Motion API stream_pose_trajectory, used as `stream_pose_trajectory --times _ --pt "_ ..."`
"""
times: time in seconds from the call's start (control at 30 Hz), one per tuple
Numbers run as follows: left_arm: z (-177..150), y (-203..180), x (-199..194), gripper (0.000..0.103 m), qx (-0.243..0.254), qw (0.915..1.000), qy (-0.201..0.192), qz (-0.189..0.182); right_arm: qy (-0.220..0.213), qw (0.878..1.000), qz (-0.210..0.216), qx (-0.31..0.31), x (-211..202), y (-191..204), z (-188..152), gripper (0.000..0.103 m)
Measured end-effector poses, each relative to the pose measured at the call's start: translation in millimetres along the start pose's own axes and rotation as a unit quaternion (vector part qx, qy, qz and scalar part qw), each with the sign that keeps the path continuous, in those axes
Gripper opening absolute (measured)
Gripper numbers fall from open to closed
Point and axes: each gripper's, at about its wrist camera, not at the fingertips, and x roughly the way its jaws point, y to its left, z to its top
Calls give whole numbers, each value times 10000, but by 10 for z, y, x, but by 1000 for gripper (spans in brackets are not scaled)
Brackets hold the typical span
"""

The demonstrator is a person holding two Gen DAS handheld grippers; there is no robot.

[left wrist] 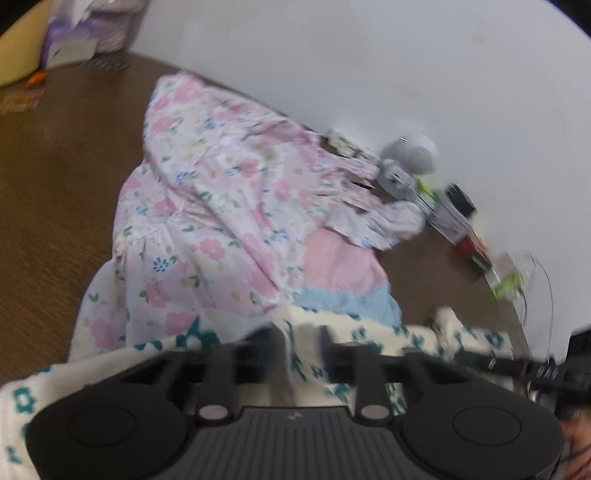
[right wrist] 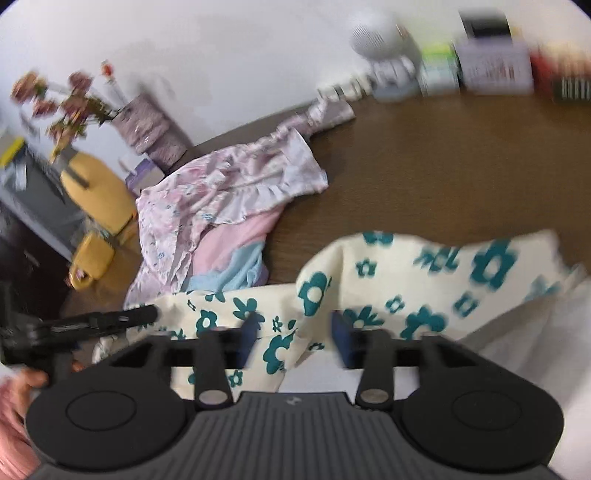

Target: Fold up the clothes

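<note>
A cream garment with teal flowers (right wrist: 406, 266) lies bunched on the brown table (right wrist: 424, 166) right in front of both grippers. My right gripper (right wrist: 295, 332) is open; a fold of the cream cloth lies loose between its blue pads. In the left wrist view my left gripper (left wrist: 301, 339) also stands open over the same cream garment (left wrist: 454, 332), with a ridge of cloth in the gap. Its black finger (right wrist: 140, 315) reaches in from the left in the right wrist view. Beyond lies a crumpled pink floral garment (left wrist: 207, 206) on a pink and blue one (left wrist: 340, 266).
Along the white wall stand a white round device (right wrist: 369, 33), several boxes (right wrist: 495, 66) and a patterned vase with flowers (right wrist: 147, 125). A purple box (left wrist: 74, 37) sits at the far table corner. Yellow furniture (right wrist: 96, 192) is beyond the table's left edge. A hand (right wrist: 29, 380) shows low left.
</note>
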Motion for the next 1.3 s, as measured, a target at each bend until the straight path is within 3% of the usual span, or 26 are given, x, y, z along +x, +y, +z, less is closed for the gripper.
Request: stream_pose_trajectory --times 0.03,0.13,0.2,0.27,0.3,0.43,0.57,0.67,0.73,0.8,0.83,0.87,0.93,0.97,1.1,1.3 --pt "-27 -45 -77 54 190 9998 36 81 -61 9996 -127 -257 -71 77 -5 50" --pt "-145 -235 -302 51 858 9953 -18 439 -223 9939 -386 -1006 -232 324 -23 49" --pt "-240 -410 -402 42 1429 9875 -299 595 -204 9901 -304 -1352 -191 491 -18 46" --pt "-312 -565 -410 14 1892 9786 -449 678 -46 9873 -203 -1574 -35 658 -19 37" --pt "-339 -633 -378 12 2078 9749 -455 658 54 9858 -184 -1666 65 724 -20 36" --pt "-424 -779 -103 7 2671 9603 -209 782 420 9812 -198 -1873 425 826 -41 25" --pt "-465 -688 117 7 2823 9531 -23 1089 469 9793 -286 -1950 603 767 -86 23" --pt "-453 -554 116 13 2736 9561 -45 1052 321 9786 -380 -1997 596 699 -101 17" --pt "-437 -492 75 14 2638 9594 -35 994 352 9800 -373 -1924 565 690 -94 18" --pt "-436 -499 -26 20 2554 9620 -34 968 342 9824 -192 -1824 431 717 -101 21" --pt "-451 -527 -114 36 2573 9618 -100 935 303 9831 -57 -1805 323 744 -118 29" --pt "-484 -559 -225 56 2618 9607 -203 903 230 9820 24 -1877 172 798 -168 45" --pt "-607 -610 -492 78 2750 9566 -445 856 116 9782 128 -2070 -151 915 -303 61" --pt "-674 -634 -627 82 2818 9542 -564 832 140 9764 162 -2148 -280 950 -389 64" --pt "-1013 -683 -1032 81 2926 9533 -473 584 438 9711 245 -2334 -673 1047 -797 65" --pt "-1560 -655 -1324 59 2664 9633 259 190 1153 9708 168 -2097 -789 941 -1336 63"
